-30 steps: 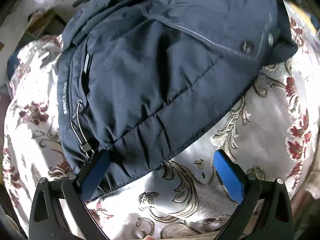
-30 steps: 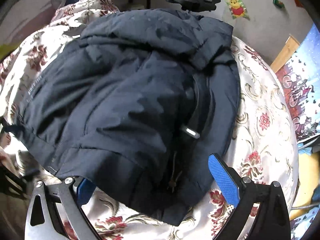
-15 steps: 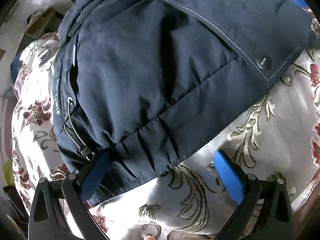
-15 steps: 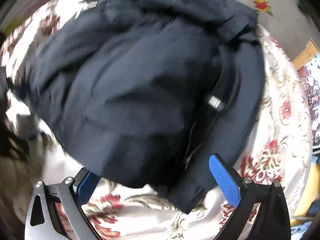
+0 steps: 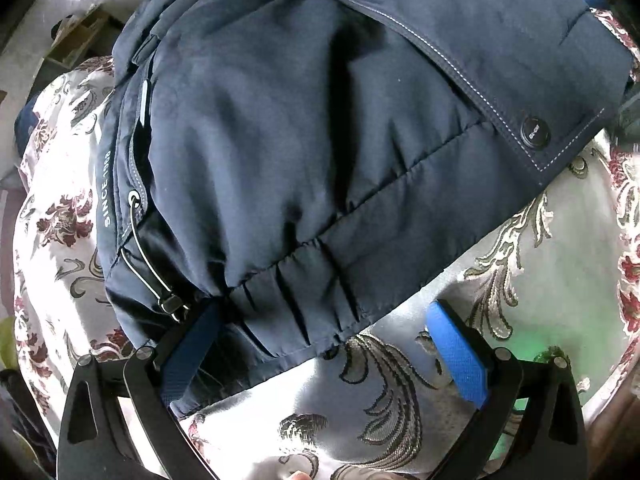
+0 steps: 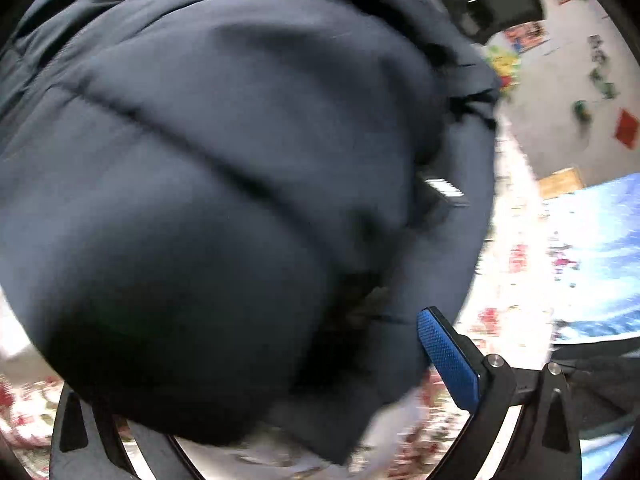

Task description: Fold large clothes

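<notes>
A dark navy padded jacket lies bunched on a floral bedspread. It has a snap button, a hem drawcord and white "SINCE" lettering down one edge. My left gripper is open at the jacket's hem, its left finger tucked under the fabric and its right finger over bare bedspread. My right gripper is open and pushed into the jacket, which fills its blurred view. The jacket hides its left finger; the right fingertip shows at the jacket's edge.
The bedspread runs on to the right of the jacket. Beyond the bed are a wall with posters and a blue patterned cloth. A wooden shelf stands at the far left of the left wrist view.
Both grippers have moved in towards the jacket, which now looks larger in both views. The right gripper moved fast; the jacket now covers its left finger.
</notes>
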Available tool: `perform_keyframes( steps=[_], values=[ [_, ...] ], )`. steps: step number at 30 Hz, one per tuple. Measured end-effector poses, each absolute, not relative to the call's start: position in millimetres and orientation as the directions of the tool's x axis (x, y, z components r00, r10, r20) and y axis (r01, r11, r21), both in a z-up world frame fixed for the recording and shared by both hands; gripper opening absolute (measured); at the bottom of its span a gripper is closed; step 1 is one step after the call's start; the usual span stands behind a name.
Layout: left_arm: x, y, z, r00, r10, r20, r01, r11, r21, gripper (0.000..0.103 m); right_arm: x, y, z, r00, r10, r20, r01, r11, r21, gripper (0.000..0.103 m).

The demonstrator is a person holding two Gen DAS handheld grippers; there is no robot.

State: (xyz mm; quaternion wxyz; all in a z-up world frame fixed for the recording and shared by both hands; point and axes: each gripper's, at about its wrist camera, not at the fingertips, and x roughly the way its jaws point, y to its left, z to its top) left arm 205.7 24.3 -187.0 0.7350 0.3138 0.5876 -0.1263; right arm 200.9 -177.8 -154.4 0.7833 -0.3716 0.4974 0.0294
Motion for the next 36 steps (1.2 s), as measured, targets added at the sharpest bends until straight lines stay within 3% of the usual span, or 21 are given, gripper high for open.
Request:
perform_keyframes(
  steps=[6,10,16,23,24,26,28,29,31,36],
  values=[
    [204.5,29.8,-182.1,0.275,0.174,-0.945,0.547,0.781,0.303,0.101,212.3,-224.0,-104.0,0.520,-0.324,-0.790,-0.286,0.806,-0.519,0.102],
    [201.8,27.4,-180.1,0.280,0.184,-0.942,0.547,0.776,0.314,0.101,213.7,-241.5,-81.4,0.488,-0.232,-0.842,-0.323,0.847,-0.421,0.102],
    [201.1,25.1,-182.2,0.281,0.192,-0.940,0.544,0.776,0.321,0.101,195.3,-214.6,-100.3,0.497,-0.228,-0.837,-0.443,0.763,-0.470,0.102],
    [194.2,12.4,-188.9,0.286,0.229,-0.930,0.549,0.757,0.355,0.101,185.3,-184.2,-129.6,0.460,-0.159,-0.873,-0.577,0.694,-0.431,0.101],
    [194.1,12.0,-189.5,0.287,0.230,-0.930,0.549,0.756,0.356,0.101,183.1,-178.4,-135.3,0.460,-0.166,-0.872,-0.596,0.671,-0.442,0.098],
    [193.1,7.8,-189.0,0.287,0.230,-0.930,0.548,0.756,0.357,0.101,181.7,-168.7,-146.7,0.483,-0.196,-0.853,-0.609,0.625,-0.488,0.081],
    [192.6,7.4,-188.8,0.288,0.229,-0.930,0.550,0.756,0.357,0.101,183.7,-165.1,-151.2,0.512,-0.224,-0.829,-0.586,0.614,-0.529,0.039],
    [192.5,7.5,-188.6,0.289,0.227,-0.930,0.550,0.756,0.355,0.101,185.6,-165.4,-149.1,0.523,-0.224,-0.822,-0.567,0.629,-0.532,0.031],
    [190.4,7.0,-187.8,0.290,0.222,-0.931,0.548,0.759,0.352,0.101,187.6,-171.3,-135.8,0.530,-0.186,-0.828,-0.531,0.688,-0.494,0.023],
    [184.6,6.7,-177.4,0.322,0.190,-0.927,0.550,0.760,0.347,0.101,206.5,-190.2,-69.5,0.540,-0.013,-0.842,-0.422,0.861,-0.283,0.014]
  ],
)
